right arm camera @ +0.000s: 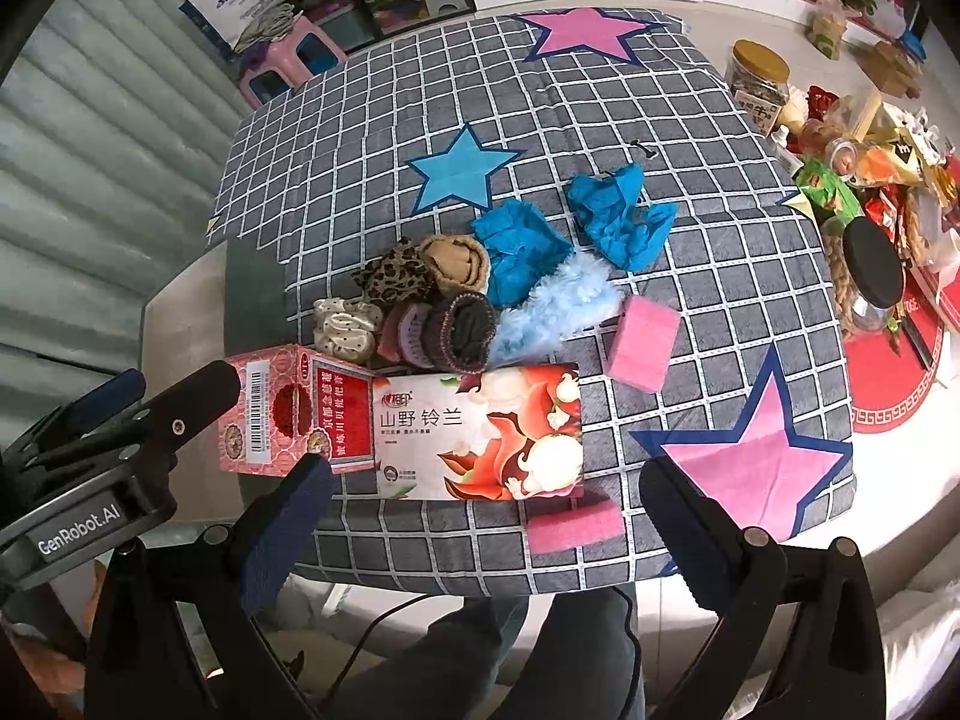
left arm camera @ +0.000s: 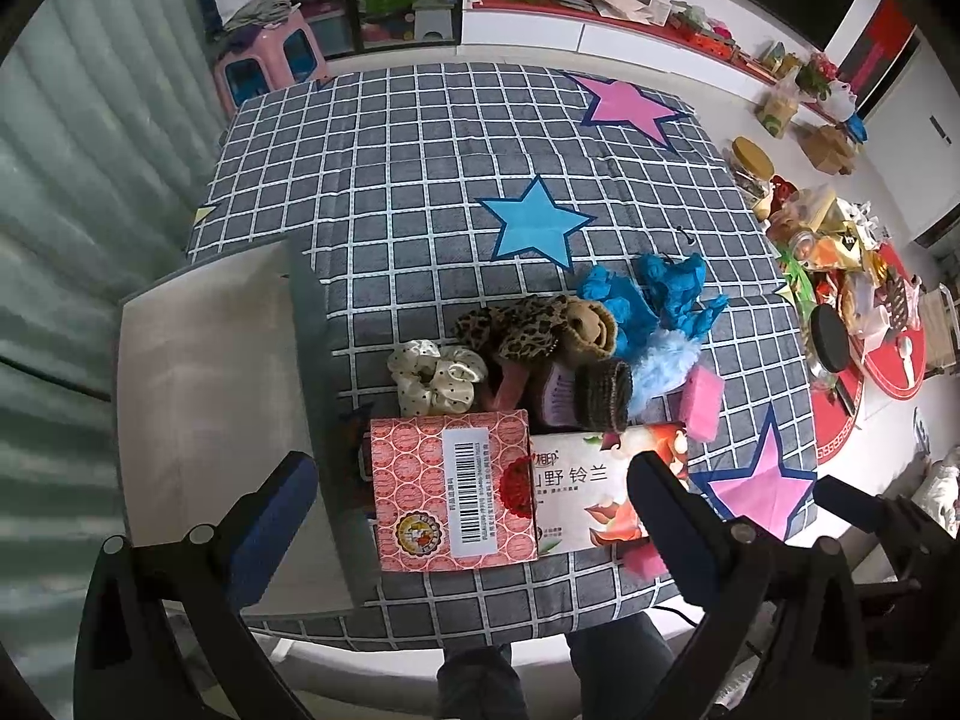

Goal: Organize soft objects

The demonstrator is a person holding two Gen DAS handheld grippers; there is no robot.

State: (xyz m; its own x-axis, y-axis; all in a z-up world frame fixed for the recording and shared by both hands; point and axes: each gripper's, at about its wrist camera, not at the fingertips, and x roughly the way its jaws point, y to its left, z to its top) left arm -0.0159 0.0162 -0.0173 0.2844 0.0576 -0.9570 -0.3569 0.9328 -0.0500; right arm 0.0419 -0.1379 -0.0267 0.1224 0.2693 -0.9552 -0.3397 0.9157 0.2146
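Both tongs, left tongs (left arm camera: pixel 474 504) and right tongs (right arm camera: pixel 486 516), hover apart and empty over the near bench edge. Soft objects (right arm camera: pixel 444 294) lie heaped just beyond two boxes (right arm camera: pixel 480 432); sorting seems unstarted, so the next move likely calls for reaching over the boxes.

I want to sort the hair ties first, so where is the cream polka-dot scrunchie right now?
The cream scrunchie lies at the left end of the soft pile on the checked mat, just behind the red patterned box, beside the leopard scrunchie.
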